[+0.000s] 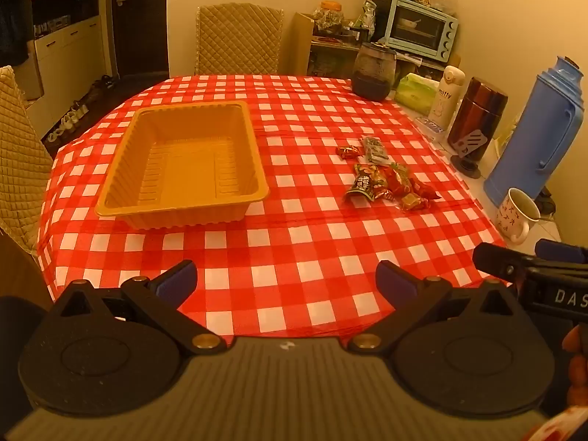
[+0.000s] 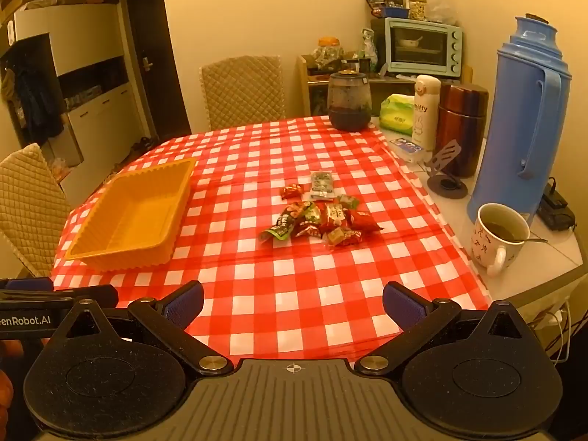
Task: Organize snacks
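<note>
On the red-and-white checked tablecloth [image 2: 294, 294], the heap of small wrapped snacks in red and green foil [image 2: 323, 220] lies ahead of my right gripper [image 2: 293, 307] and almost on its centre line; seen from my left gripper [image 1: 286, 279] the same heap [image 1: 389, 183] sits ahead and off to the right; judgement: right hand is the nearer and better placed for the first pick. The empty orange ribbed plastic tray [image 1: 183, 213] lies ahead-left of the left gripper, its long axis running away from me; tray and heap well apart, bare cloth between them. One flat silvery-green packet [image 2: 321, 185] at the far edge of the heap, long axis pointing away from me; one red candy [image 2: 292, 191] just beside it, slightly separate. Both grippers: jaws spread fully apart, nothing between the pads, touching nothing; both angled down toward the cloth, hovering short of the snacks. No snack in the tray yet.
</note>
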